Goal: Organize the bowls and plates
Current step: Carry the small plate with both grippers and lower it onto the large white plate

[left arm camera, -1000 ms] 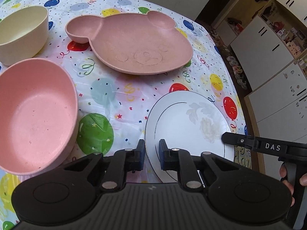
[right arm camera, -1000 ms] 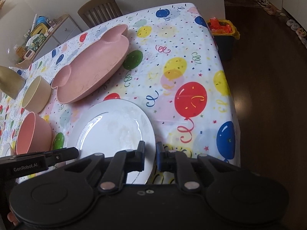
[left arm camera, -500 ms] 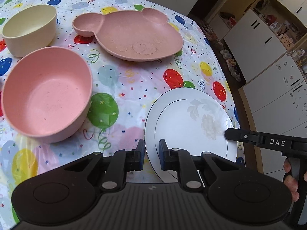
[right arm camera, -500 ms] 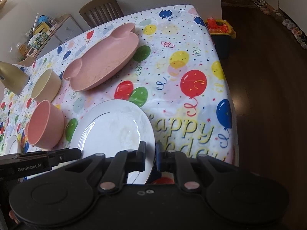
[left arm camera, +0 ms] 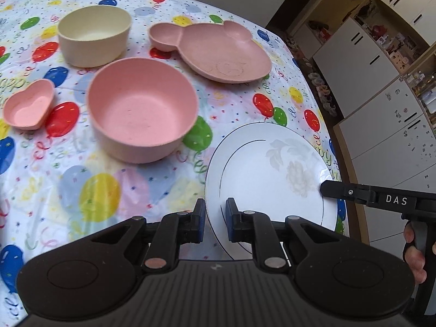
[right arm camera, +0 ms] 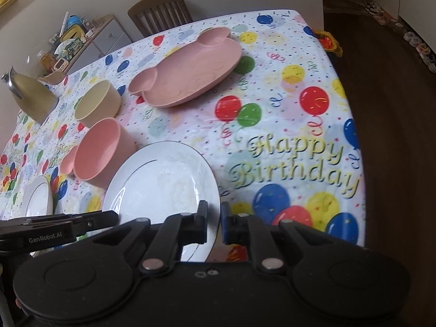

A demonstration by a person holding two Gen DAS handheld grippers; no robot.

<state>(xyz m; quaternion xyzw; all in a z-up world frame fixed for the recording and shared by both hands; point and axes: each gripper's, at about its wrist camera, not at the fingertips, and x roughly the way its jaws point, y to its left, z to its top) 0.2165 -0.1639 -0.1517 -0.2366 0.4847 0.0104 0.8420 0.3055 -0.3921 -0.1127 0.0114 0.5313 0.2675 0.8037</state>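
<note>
Pinching the near-left rim of the white round china plate (left arm camera: 267,179) in the left wrist view: left gripper (left arm camera: 215,218) pressed together on that rim, one pad above and one below. Across the plate, right gripper (left arm camera: 325,189) clamped on the opposite rim, so carried by two hands, probably just above the balloon-printed plastic tablecloth (left arm camera: 95,190), near the right table edge.

To do this step well:
- Hold both grips at the same height, because a glazed rim slips easily from narrow pads.
- Move both hands together; no twisting of one against the other.

Just beside the plate on the left, the round pink bowl (left arm camera: 141,114); behind it the cream round bowl (left arm camera: 94,36) and the pink bear-shaped divided plate (left arm camera: 218,51); far left, the small pink heart-shaped dish (left arm camera: 28,106). Free cloth only in front of the pink bowl, so little room on that side.

In the right wrist view, same pinch seen from the other rim, pads closed on it. Much bare cloth to the right, with the table edge and the dark floor (right arm camera: 395,109) just beyond: better not to swing outward there. To the left, a second white plate (right arm camera: 38,196) partly hidden, likely the place for stacking. Further back a golden metal jug (right arm camera: 31,95) and a wooden chair (right arm camera: 160,8), well apart.
</note>
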